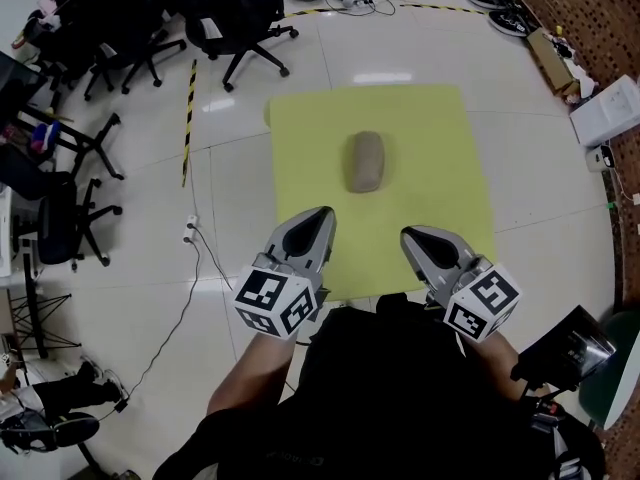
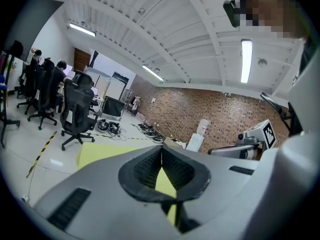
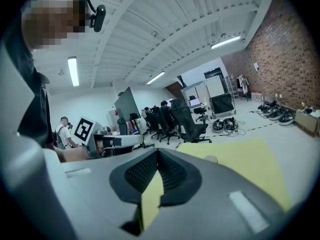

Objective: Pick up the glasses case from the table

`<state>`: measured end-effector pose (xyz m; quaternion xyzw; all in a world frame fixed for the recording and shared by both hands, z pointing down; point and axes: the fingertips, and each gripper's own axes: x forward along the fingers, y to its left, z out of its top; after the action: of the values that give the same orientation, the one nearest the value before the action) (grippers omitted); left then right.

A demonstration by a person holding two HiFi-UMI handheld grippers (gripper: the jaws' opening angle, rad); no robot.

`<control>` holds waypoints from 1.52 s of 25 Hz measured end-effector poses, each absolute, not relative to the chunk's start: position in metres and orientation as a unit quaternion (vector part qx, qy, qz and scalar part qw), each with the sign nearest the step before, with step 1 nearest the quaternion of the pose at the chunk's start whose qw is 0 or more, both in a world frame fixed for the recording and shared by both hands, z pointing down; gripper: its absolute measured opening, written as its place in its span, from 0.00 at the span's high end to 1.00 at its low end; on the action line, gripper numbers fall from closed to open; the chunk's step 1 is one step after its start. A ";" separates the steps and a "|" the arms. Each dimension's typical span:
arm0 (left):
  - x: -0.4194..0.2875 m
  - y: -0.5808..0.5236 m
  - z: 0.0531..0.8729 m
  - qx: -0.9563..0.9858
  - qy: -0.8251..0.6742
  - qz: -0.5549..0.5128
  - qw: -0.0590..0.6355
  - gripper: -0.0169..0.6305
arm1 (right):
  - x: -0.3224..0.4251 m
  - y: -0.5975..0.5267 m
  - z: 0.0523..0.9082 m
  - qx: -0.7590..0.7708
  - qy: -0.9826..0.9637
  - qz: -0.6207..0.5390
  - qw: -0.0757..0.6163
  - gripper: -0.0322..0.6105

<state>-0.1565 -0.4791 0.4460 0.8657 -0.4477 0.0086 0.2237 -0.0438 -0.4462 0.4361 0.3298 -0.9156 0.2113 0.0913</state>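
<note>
The glasses case [image 1: 366,161], a grey-brown oval, lies in the middle of a yellow-green mat [image 1: 300,148]. Both grippers hover over the mat's near edge, apart from the case and pointing toward it. My left gripper [image 1: 322,214] is shut with nothing between its jaws; in the left gripper view its jaws [image 2: 161,148] meet at the tip and the mat shows through the gap behind them. My right gripper [image 1: 408,234] is likewise shut and empty, its jaws [image 3: 157,151] touching at the tip. The case is hidden behind the jaws in the left gripper view.
Black office chairs [image 1: 240,18] stand beyond the mat at the upper left. A strip of black-and-yellow tape [image 1: 188,118] and a cable with a socket [image 1: 190,230] lie left of the mat. A white box [image 1: 608,110] sits by the brick wall at right.
</note>
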 end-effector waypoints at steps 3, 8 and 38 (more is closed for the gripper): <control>-0.142 -0.495 0.458 0.859 -0.458 0.029 0.225 0.96 | -0.035 -0.458 0.445 0.315 -0.918 0.223 0.094 0.95; -0.128 -0.536 0.505 0.837 -0.482 0.076 0.248 0.94 | -0.014 -0.495 0.468 0.298 -0.917 0.249 0.087 0.95; -0.081 -0.613 0.662 0.778 -0.484 0.223 0.333 0.50 | 0.071 -0.521 0.526 0.346 -0.872 0.334 0.089 0.95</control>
<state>-0.0806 -0.6125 0.6616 0.7780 -0.4836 0.2228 0.3335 0.0714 -0.5206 0.5260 0.3460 -0.8723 0.3340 0.0885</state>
